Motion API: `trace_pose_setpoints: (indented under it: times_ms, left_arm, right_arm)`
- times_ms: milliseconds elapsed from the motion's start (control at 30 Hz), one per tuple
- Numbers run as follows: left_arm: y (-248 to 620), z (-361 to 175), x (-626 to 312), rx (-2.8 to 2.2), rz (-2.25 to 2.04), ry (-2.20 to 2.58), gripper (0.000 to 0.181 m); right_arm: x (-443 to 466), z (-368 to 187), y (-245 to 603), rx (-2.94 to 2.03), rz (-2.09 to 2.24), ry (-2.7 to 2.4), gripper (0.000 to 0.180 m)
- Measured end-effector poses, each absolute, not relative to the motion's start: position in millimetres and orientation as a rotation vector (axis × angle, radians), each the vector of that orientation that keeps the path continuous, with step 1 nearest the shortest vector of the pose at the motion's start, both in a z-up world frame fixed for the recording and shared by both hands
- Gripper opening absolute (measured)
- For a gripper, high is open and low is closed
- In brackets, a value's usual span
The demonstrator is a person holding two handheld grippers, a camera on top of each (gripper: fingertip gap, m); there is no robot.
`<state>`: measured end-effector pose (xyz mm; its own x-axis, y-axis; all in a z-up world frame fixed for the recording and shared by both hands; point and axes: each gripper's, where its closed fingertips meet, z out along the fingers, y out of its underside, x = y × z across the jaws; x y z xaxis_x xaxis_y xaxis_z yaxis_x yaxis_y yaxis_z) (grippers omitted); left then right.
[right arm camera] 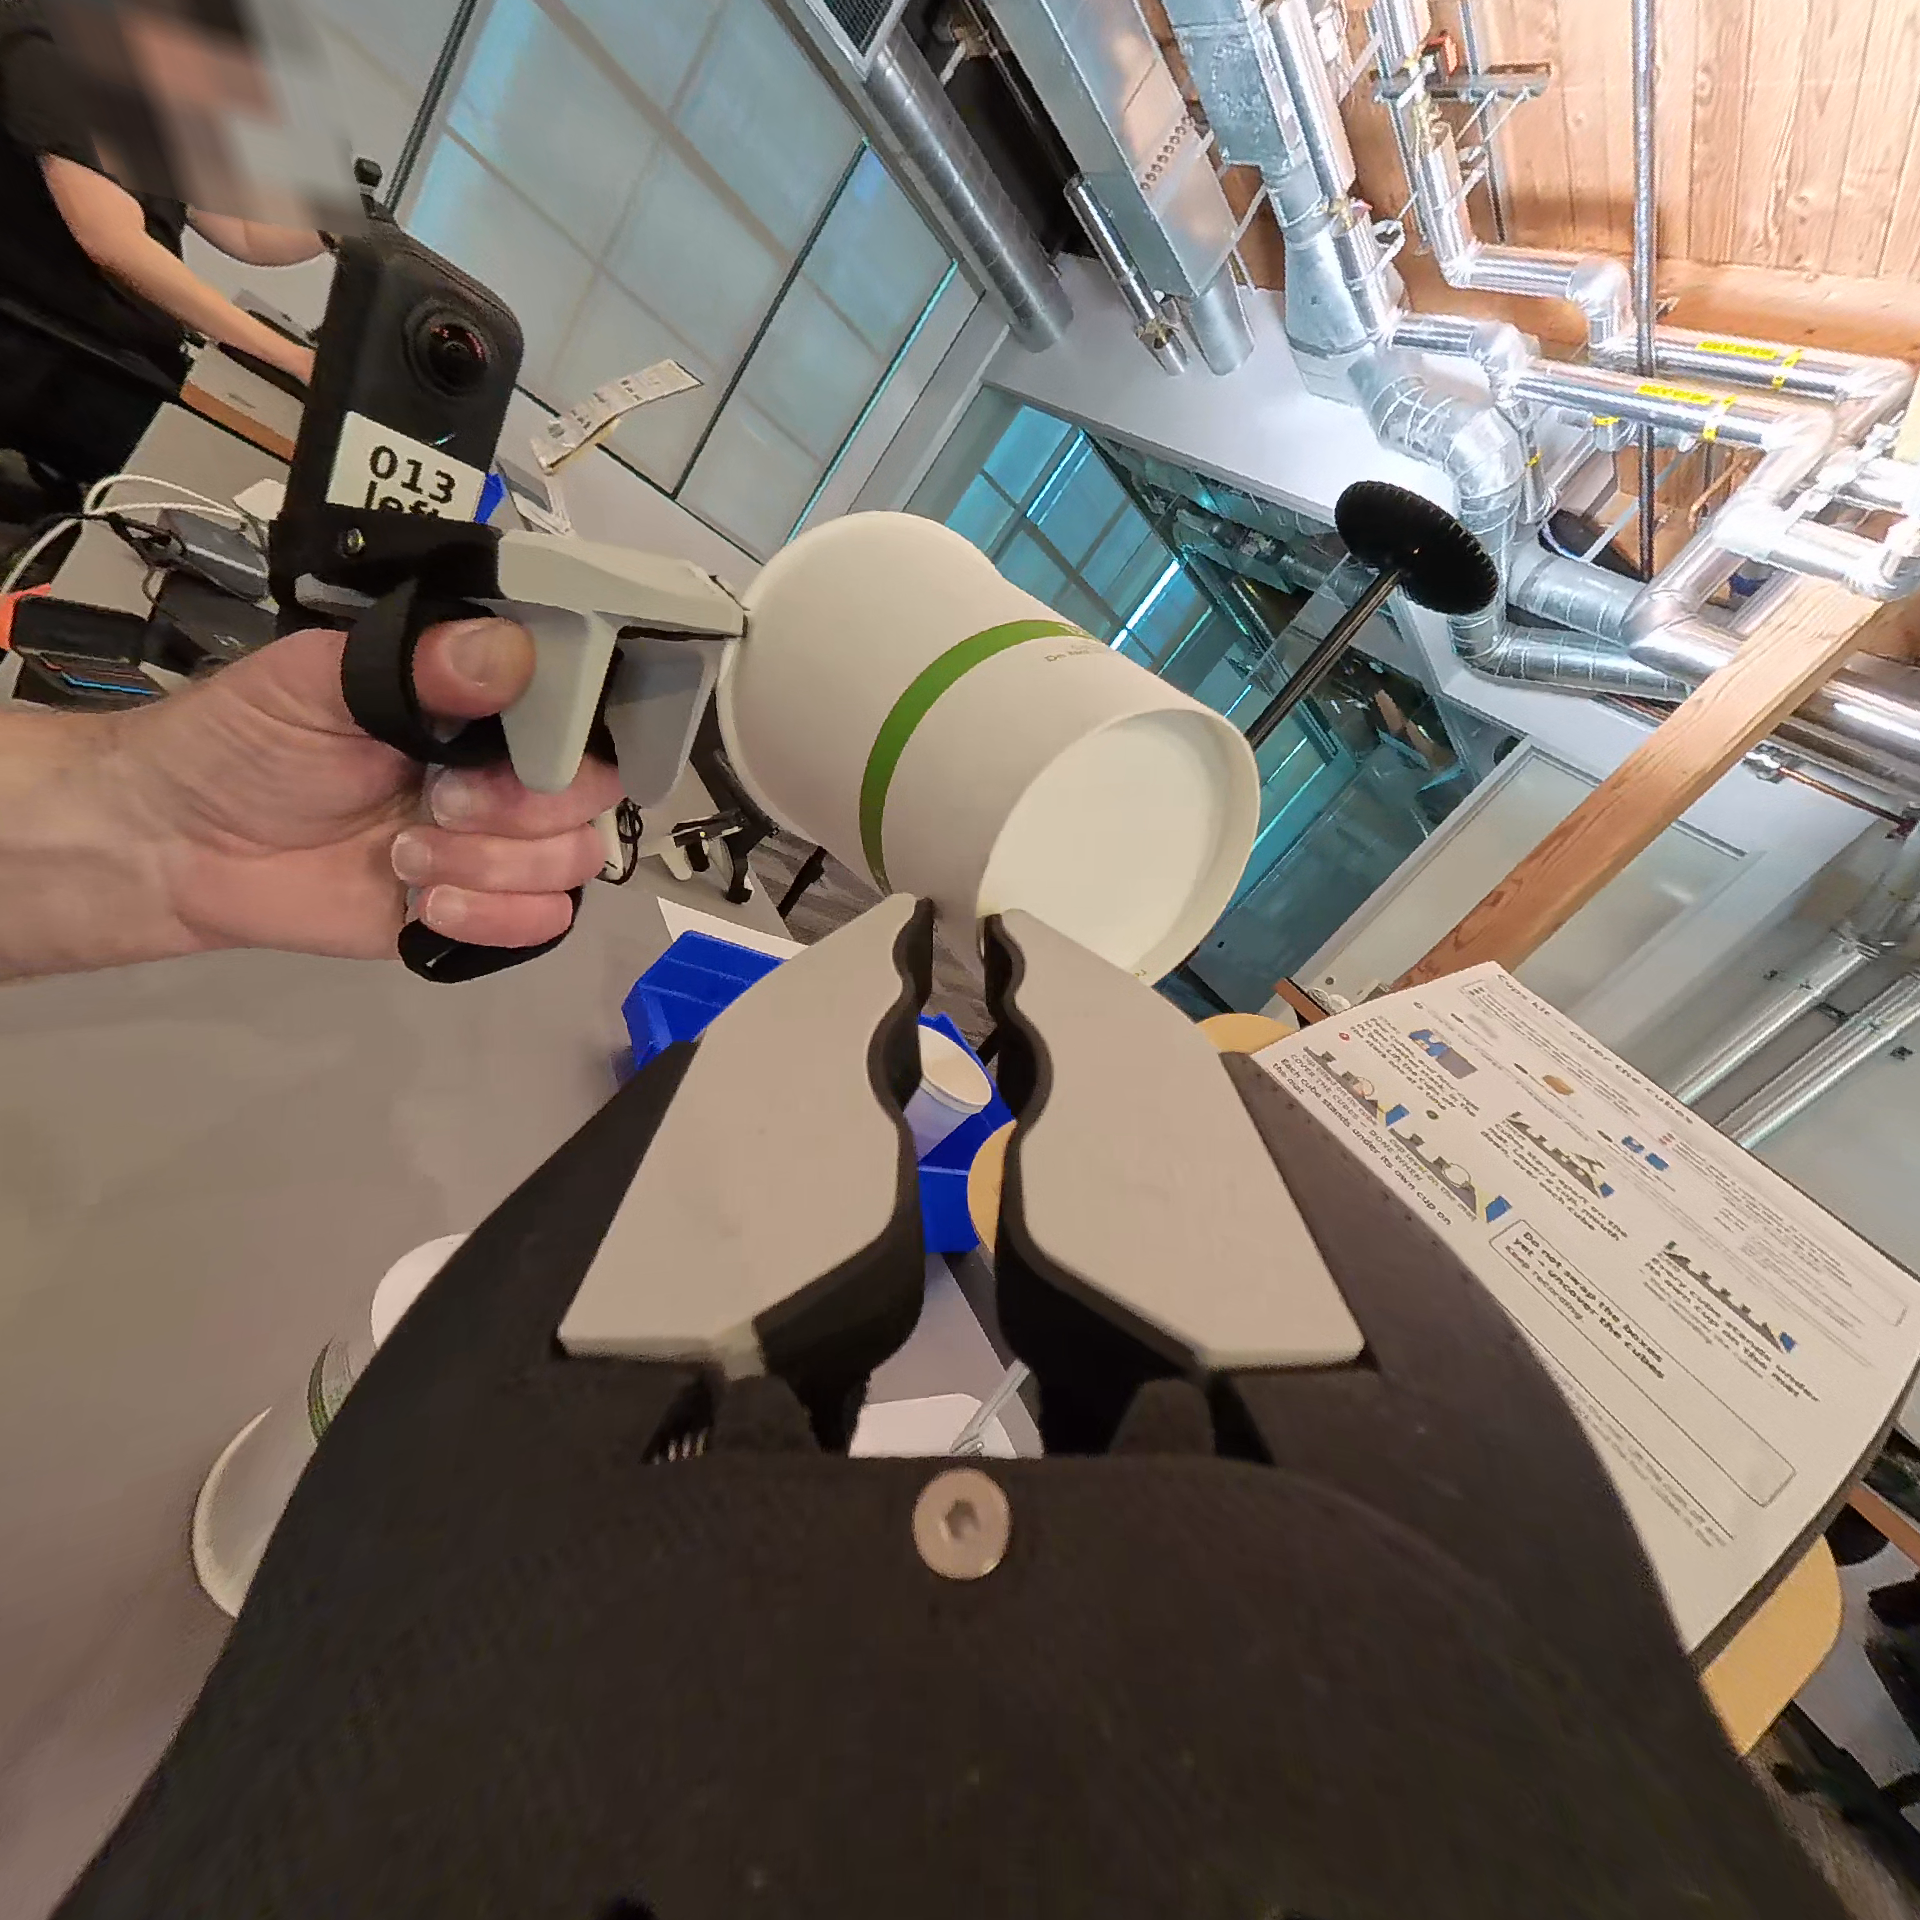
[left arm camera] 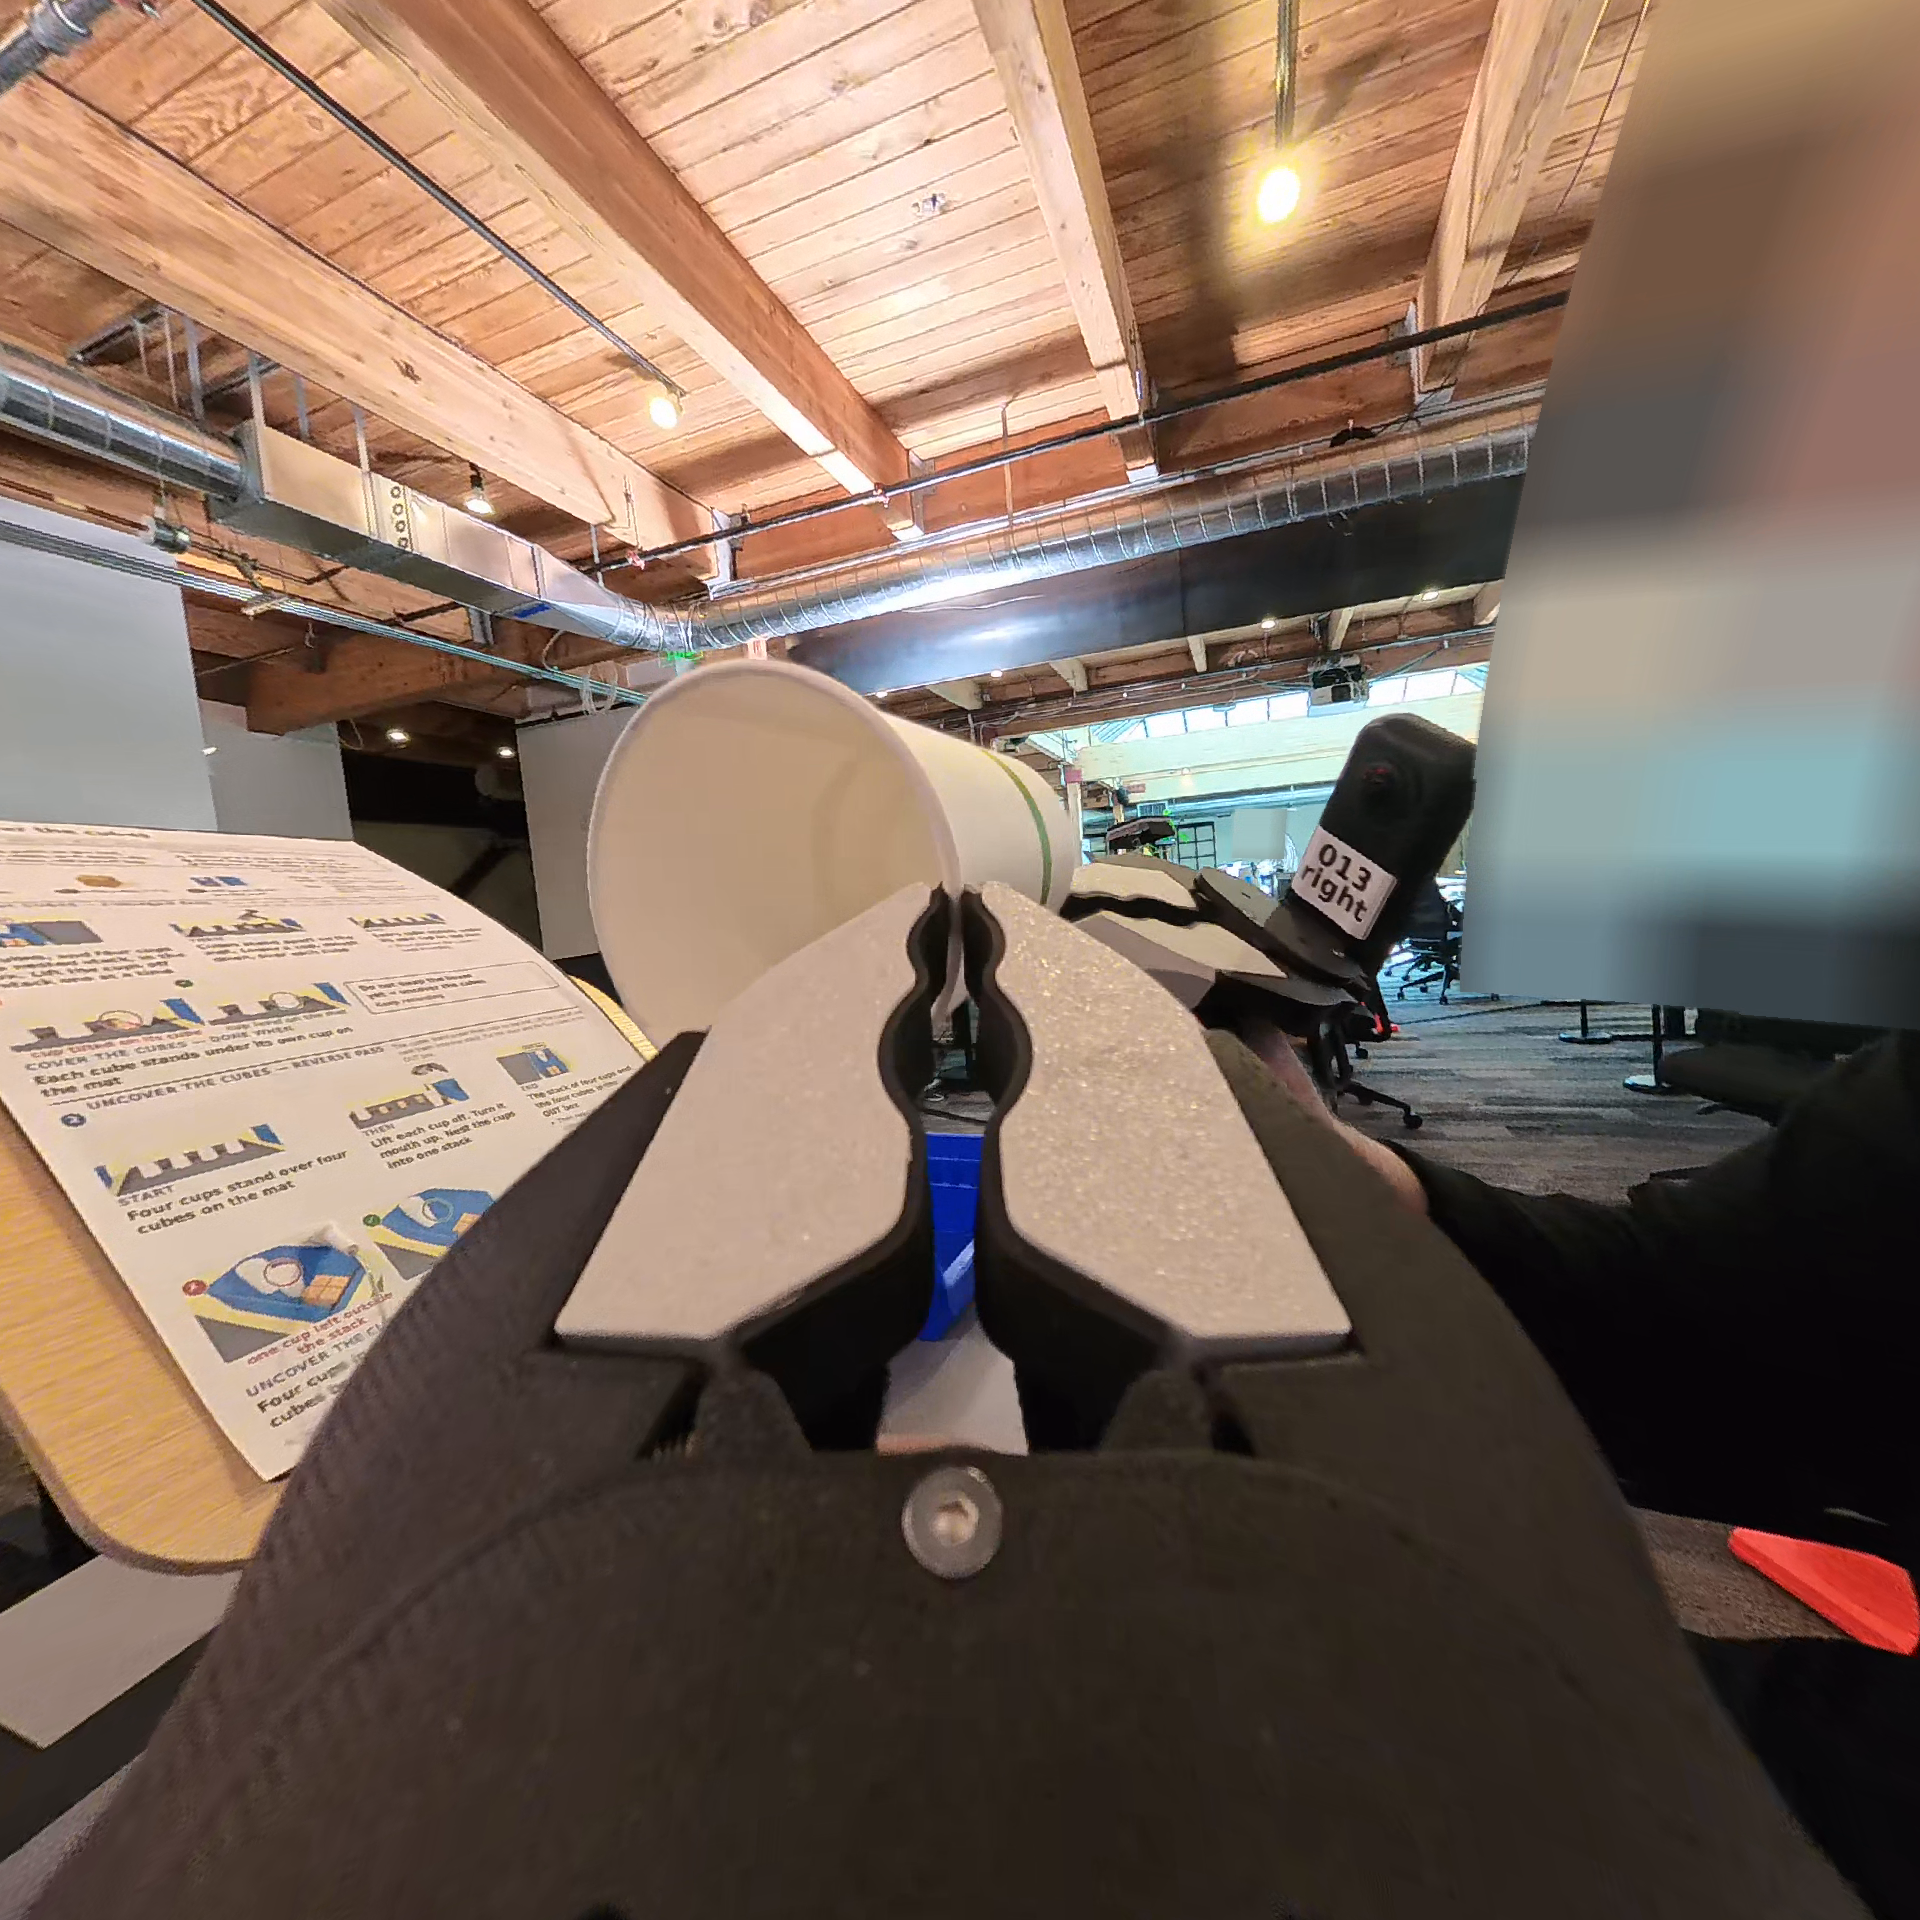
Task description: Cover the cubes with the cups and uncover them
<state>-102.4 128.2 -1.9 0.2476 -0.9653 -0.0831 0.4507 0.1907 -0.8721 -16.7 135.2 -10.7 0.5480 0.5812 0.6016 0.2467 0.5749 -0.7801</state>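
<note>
Wooden ceiling beams and silver ducts run overhead, and below them a grey table (right arm camera: 312,1091) carries the work. One white paper cup with a green band (left arm camera: 831,831) (right arm camera: 987,727) is held up in the air, lying roughly on its side, and serves as the landmark. At its open mouth, the left tongs (left arm camera: 958,914) pinch the rim: the thin cup wall runs down between the two grey fingers, which are closed onto it, one inside the cup and one outside. In the right wrist view the same left tongs (right arm camera: 732,623) reach the rim from the far side of the cup, held by a person's hand (right arm camera: 312,779). At the cup's closed base, the right tongs (right arm camera: 956,920) sit just under the bottom rim; their tips stand slightly apart, and I cannot tell whether they actually grip the base edge or only touch it. In the left wrist view the right tongs (left arm camera: 1164,904) show only partly behind the cup. Below the cup, a blue bin (right arm camera: 717,997) rests on the table with another white cup (right arm camera: 951,1081) inside it. Lower still, toward the near edge, an upside-down cup (right arm camera: 301,1455) stands on the table, largely hidden by the tool body. Beside the raised cup, a printed instruction sheet (left arm camera: 239,1091) (right arm camera: 1558,1247) leans on a wooden board (left arm camera: 104,1403).
</note>
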Motion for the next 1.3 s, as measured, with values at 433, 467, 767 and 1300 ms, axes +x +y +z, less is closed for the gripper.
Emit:
trace_pose_setpoints:
  times_ms: [433, 467, 767, 1300]
  left_arm:
    - [135.8, -0.5, -102.2, -0.830, -1.176, 0.706, 0.010]
    - [136.7, 1.2, -105.3, -0.828, -1.169, 0.692, 0.015]
    - [142.0, 6.4, -124.8, -0.853, -1.040, 0.692, 0.012]
    - [154.4, -5.2, -124.0, -1.013, -0.695, 0.818, 0.000]
  right_arm:
    - [-4.7, -16.9, 136.5, -1.024, 0.253, -1.058, 0.001]
    - [-1.5, -15.8, 136.7, -1.026, 0.259, -1.054, 0.001]
    - [19.5, -19.7, 135.3, -1.090, 0.238, -1.128, 0.001]
    - [77.9, -102.6, 124.3, -1.489, -0.009, -1.984, 0.001]
